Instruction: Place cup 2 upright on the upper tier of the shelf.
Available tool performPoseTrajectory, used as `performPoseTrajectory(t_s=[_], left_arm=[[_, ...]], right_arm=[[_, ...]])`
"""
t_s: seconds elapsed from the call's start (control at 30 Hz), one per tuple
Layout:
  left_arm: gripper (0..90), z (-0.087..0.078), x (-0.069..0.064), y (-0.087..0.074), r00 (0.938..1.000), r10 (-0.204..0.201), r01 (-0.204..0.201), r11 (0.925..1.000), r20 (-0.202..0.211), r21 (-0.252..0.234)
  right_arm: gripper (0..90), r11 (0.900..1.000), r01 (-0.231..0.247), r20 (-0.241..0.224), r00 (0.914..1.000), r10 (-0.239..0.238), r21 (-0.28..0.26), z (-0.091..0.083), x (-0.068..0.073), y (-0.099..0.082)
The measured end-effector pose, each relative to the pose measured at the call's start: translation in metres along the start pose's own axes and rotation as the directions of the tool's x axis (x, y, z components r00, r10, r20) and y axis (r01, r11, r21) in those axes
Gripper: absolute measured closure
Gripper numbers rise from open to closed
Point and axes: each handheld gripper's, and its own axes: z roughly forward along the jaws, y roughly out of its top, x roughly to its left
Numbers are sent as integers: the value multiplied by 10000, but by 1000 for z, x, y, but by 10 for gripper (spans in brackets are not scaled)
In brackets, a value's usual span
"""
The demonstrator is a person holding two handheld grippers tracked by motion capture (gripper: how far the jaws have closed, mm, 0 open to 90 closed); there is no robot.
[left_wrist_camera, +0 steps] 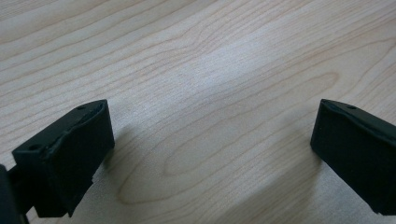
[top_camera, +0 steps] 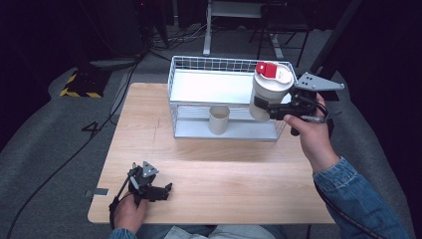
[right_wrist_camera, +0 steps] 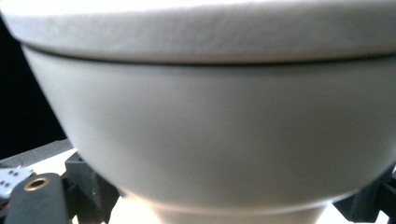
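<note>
a: from the high view, what's in my right claw?

b: a tall white paper cup with a white lid and red tab, pinched round its lower body. it hangs in the air just ahead of the claw, over the right end of the white wire two-shelf rack.

a: how will it handle?

b: i judge it light, thin-walled and easy to crush, so i hold low, under the lid.

a: and my left claw?

b: in its own view the jaws are spread wide with bare light wooden table between them.

a: the right gripper view?

b: the cup's wall and lid rim sit right against the lens, smooth, likely slippery.
</note>
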Motion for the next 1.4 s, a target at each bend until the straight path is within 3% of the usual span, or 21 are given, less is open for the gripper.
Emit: performPoseTrajectory(t_s=[0.33, 0.57, 0.7, 1.0, 1.4], left_arm=[[0, 0, 0, 0, 10000, -7, 7, 10000, 3, 0], [0, 0, 0, 0, 10000, 10, -10, 10000, -19, 12], [0, 0, 0, 1, 10000, 3, -3, 10000, -19, 6], [0, 0, 0, 1, 10000, -4, 4, 10000, -12, 6], [0, 0, 0, 0, 10000, 15, -15, 10000, -23, 6]], right_arm=[[133, 9994, -97, 562, 9984, 115, -325, 27, -17, 22], [133, 9989, -219, 794, 9965, 251, -406, 53, -25, 28], [133, 9975, -451, 801, 9956, 494, -553, 69, -27, 27], [132, 9976, -494, 779, 9956, 530, -476, 103, -23, 21], [132, 9949, -786, 925, 9921, 842, -628, 127, -28, 9]])
